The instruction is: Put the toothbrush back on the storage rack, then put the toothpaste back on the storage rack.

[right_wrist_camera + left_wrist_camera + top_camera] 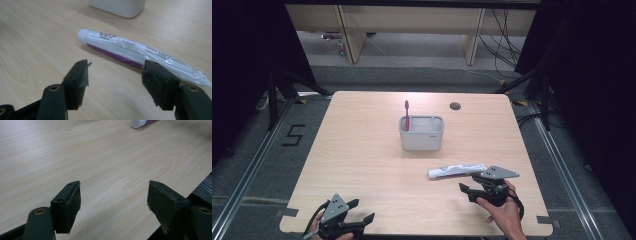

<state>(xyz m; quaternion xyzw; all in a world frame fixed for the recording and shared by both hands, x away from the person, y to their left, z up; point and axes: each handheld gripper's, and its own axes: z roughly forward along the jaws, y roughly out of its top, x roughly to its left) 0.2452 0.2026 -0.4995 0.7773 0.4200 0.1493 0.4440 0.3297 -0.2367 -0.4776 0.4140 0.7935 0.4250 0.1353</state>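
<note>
The white plastic toothpaste tube with a purple stripe (457,170) lies flat on the pale wooden table (362,150), at about five o'clock from the grey rectangular plastic holder (422,134) and apart from it, its round cap toward nine o'clock. Lying on its side with its length free, it offers a narrow body to pinch across, which is likely why the right gripper (472,186) comes in low from the tube's five o'clock side, just beside its crimped tail. That gripper's jaws stand apart with nothing between them; the tube lies beyond the tips, one pad overlapping its tail end in the right gripper view. The left gripper (357,212) rests near the table's front edge at seven o'clock, well apart from the tube, jaws wide and empty, probably waiting.

The holder stands upright mid-table, a pink toothbrush (407,115) propped in its left end, so it looks like the tube's destination.

The right gripper view gives the tube (132,50) close: printed lettering, the stripe beneath, the flattened seal. The high view gives the whole layout. The left gripper view catches the tube's white cap (138,123) at twelve o'clock.
</note>
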